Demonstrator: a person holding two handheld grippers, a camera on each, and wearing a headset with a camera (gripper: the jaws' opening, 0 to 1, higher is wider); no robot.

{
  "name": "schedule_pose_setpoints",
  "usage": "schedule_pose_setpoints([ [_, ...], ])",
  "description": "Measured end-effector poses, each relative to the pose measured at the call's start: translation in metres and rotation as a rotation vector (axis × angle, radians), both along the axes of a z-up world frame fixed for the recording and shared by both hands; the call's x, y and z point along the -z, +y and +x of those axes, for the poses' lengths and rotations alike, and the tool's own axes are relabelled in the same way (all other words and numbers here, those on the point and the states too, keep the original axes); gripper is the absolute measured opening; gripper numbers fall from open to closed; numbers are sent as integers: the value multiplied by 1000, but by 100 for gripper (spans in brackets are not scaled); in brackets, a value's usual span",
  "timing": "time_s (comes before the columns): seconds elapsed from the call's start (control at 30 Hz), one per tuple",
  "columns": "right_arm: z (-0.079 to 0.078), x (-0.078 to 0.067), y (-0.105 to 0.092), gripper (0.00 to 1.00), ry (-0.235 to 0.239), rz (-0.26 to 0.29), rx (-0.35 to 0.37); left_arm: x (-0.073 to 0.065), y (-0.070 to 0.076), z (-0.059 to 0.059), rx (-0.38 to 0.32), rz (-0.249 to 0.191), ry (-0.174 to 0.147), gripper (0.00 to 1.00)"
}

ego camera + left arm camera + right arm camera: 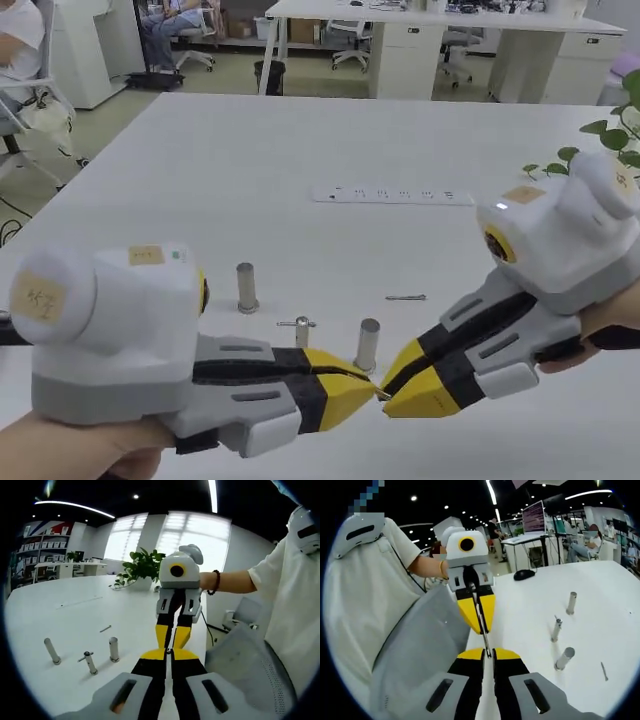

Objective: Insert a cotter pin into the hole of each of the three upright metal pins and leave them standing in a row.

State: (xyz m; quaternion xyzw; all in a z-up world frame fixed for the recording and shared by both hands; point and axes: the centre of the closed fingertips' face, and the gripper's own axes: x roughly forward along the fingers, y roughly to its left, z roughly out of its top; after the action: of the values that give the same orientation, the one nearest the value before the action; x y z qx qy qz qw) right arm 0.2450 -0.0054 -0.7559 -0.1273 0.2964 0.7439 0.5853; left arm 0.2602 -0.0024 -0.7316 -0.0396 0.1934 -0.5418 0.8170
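Left gripper [366, 386]: held low at the near left and pointed right; jaws together.
Right gripper [393, 396]: comes in from the right, angled down and left, tip to tip with the left gripper; jaws together.
Held cotter pin [485, 640]: a thin metal wire. In the right gripper view it runs from the left gripper's jaw seam into the right gripper's tips.
Upright metal pins, count 3: plain grey cylinders with small base flanges, standing in a loose row on the white table [250, 170] just beyond the tips.
Far-left pin [246, 288]: bare.
Middle pin [301, 335]: inserted cotter pin [297, 323] crosses its top.
Near-right pin [368, 343]: bare.
Cotter pins, count 3: held, inserted, and a loose cotter pin [405, 297] lying flat.
Power strip [390, 195]: white, flat, farther back.
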Motion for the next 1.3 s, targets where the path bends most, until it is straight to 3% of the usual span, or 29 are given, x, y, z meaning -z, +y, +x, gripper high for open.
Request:
schedule_pose_setpoints([
  [0.1, -1, -1, -1, 6, -1, 2, -8, -1, 0, -1, 1, -6, -2, 0],
  [0.37, 1, -3, -1, 4, -57, -14, -27, -1, 0, 0, -4, -12, -9, 1],
  [0.6, 2, -3, -5, 3, -63, -41, -35, -1, -3, 4, -15, -17, -20, 2],
  [0.73, 6, -1, -8, 3, -86, -70, -33, 5, -3, 9, -46, -8, 8, 3],
  [0.83, 13, 2, -13, 3, -103, -94, -18, 11, -2, 14, -74, 25, -18, 4],
  [1.03, 28, 13, -24, 3, -138, -177, 14, 22, 1, 26, -148, 70, -60, 16],
  [1.3, 42, 27, -35, 3, -189, -276, 19, 39, 4, 45, -235, 136, -83, 23],
])
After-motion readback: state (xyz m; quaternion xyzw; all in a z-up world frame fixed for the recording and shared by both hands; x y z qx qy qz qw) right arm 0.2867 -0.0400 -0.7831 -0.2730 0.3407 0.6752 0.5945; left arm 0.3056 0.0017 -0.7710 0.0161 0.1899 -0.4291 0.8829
